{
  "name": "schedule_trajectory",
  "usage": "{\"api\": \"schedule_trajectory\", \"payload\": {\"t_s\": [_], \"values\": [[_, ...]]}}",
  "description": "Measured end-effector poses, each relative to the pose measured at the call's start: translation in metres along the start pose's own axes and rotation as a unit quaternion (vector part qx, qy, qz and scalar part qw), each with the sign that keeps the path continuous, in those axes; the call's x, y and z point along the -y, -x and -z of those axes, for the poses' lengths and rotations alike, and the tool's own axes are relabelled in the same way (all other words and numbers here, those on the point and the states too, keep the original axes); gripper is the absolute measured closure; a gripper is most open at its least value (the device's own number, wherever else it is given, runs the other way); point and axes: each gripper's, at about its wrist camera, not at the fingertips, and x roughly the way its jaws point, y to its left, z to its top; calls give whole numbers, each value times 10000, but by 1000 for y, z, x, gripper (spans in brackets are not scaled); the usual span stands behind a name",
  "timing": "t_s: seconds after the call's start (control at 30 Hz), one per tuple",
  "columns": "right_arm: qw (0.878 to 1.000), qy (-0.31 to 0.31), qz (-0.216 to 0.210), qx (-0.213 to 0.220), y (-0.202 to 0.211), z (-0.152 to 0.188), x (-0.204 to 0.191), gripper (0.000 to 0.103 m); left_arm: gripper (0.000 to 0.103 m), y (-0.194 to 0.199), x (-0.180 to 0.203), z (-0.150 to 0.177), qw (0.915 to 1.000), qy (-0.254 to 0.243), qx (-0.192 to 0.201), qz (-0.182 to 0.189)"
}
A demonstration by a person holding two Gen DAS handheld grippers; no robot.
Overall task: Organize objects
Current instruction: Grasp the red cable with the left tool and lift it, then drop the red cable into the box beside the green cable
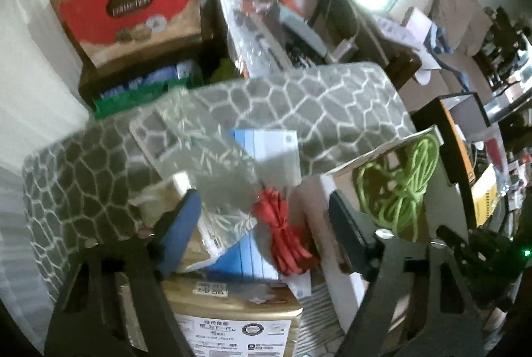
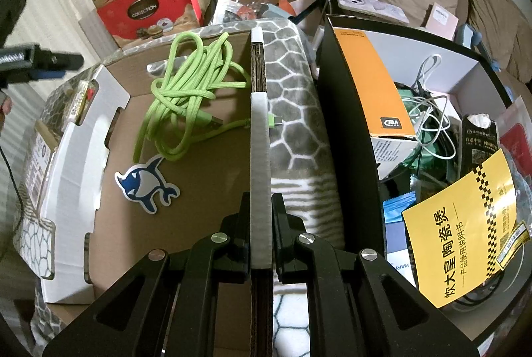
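The right gripper (image 2: 261, 224) is clenched on the right wall of one shallow cardboard box (image 2: 199, 190), pads pinching the white-edged corrugated rim. Inside that box lies one green braided cable (image 2: 186, 90), coiled in loose loops, plus one shark sticker (image 2: 146, 187), blue and grey, flat on the brown floor. The box sits on a grey cushion (image 2: 292, 110) with a white cobblestone pattern.

Beside it, to the right, one black box (image 2: 352, 157) holds a clutter: one yellow manual (image 2: 462, 234), one orange-and-white carton (image 2: 375, 84), tangled white cables (image 2: 432, 114).

The left gripper (image 1: 262, 217) is spread wide, jaws apart and holding nothing. Between them: one red bundle of cord (image 1: 286, 237), one clear patterned plastic bag (image 1: 216, 170), one blue packet (image 1: 252, 144), all blurred. Below sits one tan parcel (image 1: 232, 317).
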Motion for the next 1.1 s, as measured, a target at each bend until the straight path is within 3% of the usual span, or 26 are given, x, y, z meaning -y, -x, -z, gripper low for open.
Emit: {"api": "schedule_trajectory", "payload": {"t_s": [0.07,0.33,0.4,0.47,0.57,0.8,1.1], "values": [[10000,-2,2,-4,0,0,0,94,41,-6,-3,3,10000,26,-80,-10],[10000,-2,0,-4,0,1,0,94,47,-27,-2,11,9992,145,-322,209],[10000,4,5,-6,0,1,0,94,54,-33,1,12,9990,121,-377,187],[10000,-3,-3,-12,0,2,1,94,69,-38,3,12,9988,107,-427,199],[10000,2,3,-9,0,2,0,94,79,-39,3,13,9993,101,-338,149],[10000,1,1,-12,0,1,1,94,81,-25,-2,14,9997,189,-63,158],[10000,-15,13,-43,-6,6,3,94,83,42,12,7,9971,-69,704,269]]}}
